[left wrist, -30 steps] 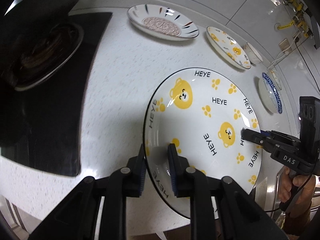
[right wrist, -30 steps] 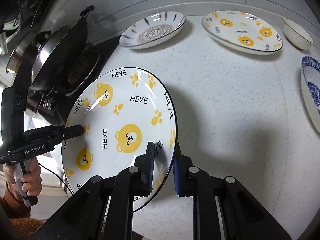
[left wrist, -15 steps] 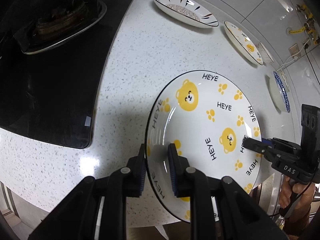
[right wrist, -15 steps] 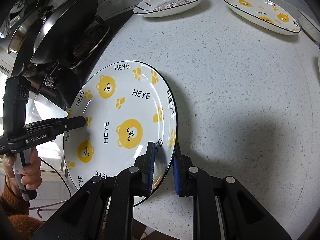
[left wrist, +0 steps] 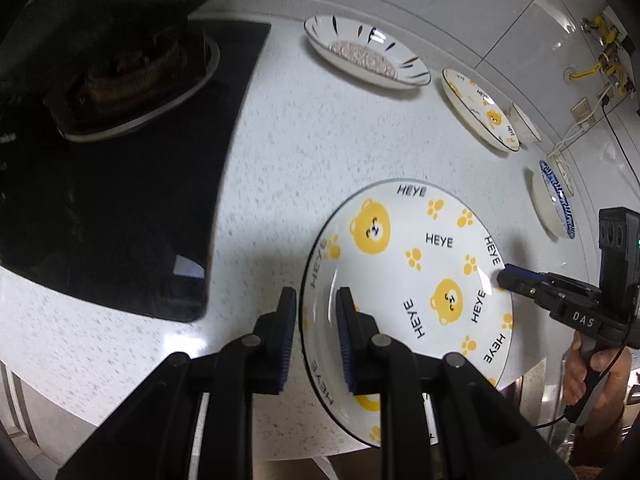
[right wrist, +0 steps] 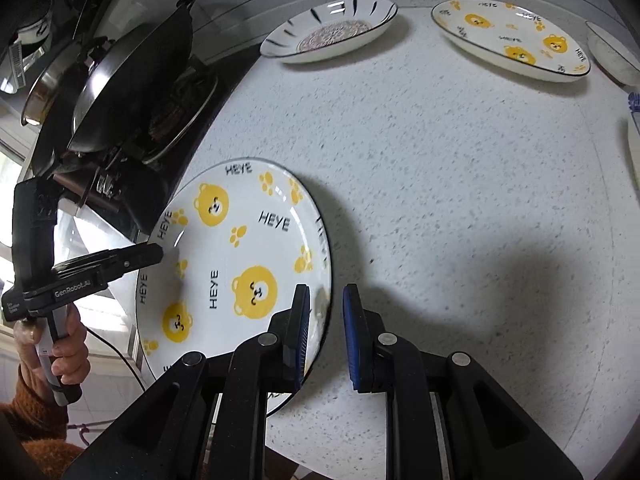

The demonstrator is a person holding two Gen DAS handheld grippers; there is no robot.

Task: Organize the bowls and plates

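Since a second ago the black glass stove top [left wrist: 120, 184] has slid across my left view and the striped plate now sits farther off; the plate I carry has kept its place between my fingers.

My left gripper [left wrist: 316, 340] is clamped on the near-left rim of the round white ceramic plate printed with yellow bears and "HEYE" [left wrist: 408, 280]. My right gripper [right wrist: 326, 336] is clamped on the opposite rim. The plate hangs between them, above the white speckled table [right wrist: 460, 200], just right of the stove top and near the table's front edge.

The matching bear-printed plate [right wrist: 512, 40] lies at the back of the table, well apart from the stove top and ahead-right of my right fingers, so I judge the carried plate must travel that way to stack. The white plate with dark stripes and a patterned centre [right wrist: 332, 32] lies between it and the stove top.

Whether the carried plate's underside clears the table I cannot tell. A blue-rimmed plate [left wrist: 556, 200] and a small white bowl [right wrist: 612, 52] are cut off at the view's edge.
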